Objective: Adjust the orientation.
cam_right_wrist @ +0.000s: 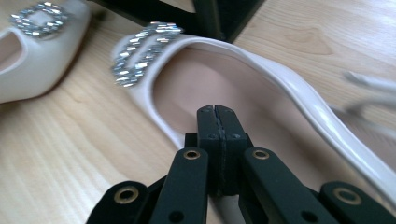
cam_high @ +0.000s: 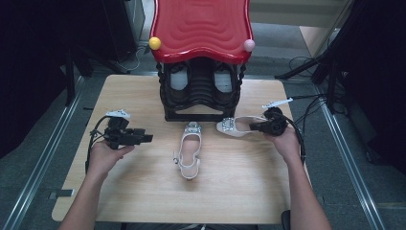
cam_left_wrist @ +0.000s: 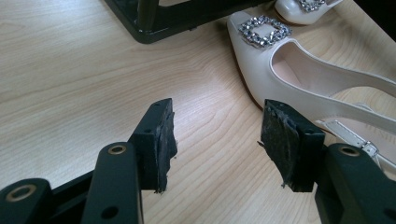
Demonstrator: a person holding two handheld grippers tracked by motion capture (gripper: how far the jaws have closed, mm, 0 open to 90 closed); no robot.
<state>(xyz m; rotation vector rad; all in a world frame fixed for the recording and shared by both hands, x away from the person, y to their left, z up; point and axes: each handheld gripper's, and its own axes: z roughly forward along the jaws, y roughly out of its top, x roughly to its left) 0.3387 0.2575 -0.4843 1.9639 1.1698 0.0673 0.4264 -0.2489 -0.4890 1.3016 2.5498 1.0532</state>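
Two white slingback shoes with rhinestone buckles lie on the wooden table (cam_high: 239,191). One shoe (cam_high: 190,149) lies in the middle, toe toward the rack. The other shoe (cam_high: 234,126) lies to its right, toe pointing left. My left gripper (cam_high: 148,138) hovers left of the middle shoe (cam_left_wrist: 299,79), open, with only bare table between its pads (cam_left_wrist: 161,135). My right gripper (cam_high: 251,127) is at the open heel end of the right shoe. Its jaws (cam_right_wrist: 217,109) are shut together over that shoe's insole (cam_right_wrist: 205,79), and I see nothing between them.
A black shoe rack (cam_high: 201,91) with a wavy red top (cam_high: 201,26) stands at the table's far middle, with a pair of shoes inside. Its base (cam_left_wrist: 163,23) lies close behind both white shoes. Cables trail off the table's right side (cam_high: 306,110).
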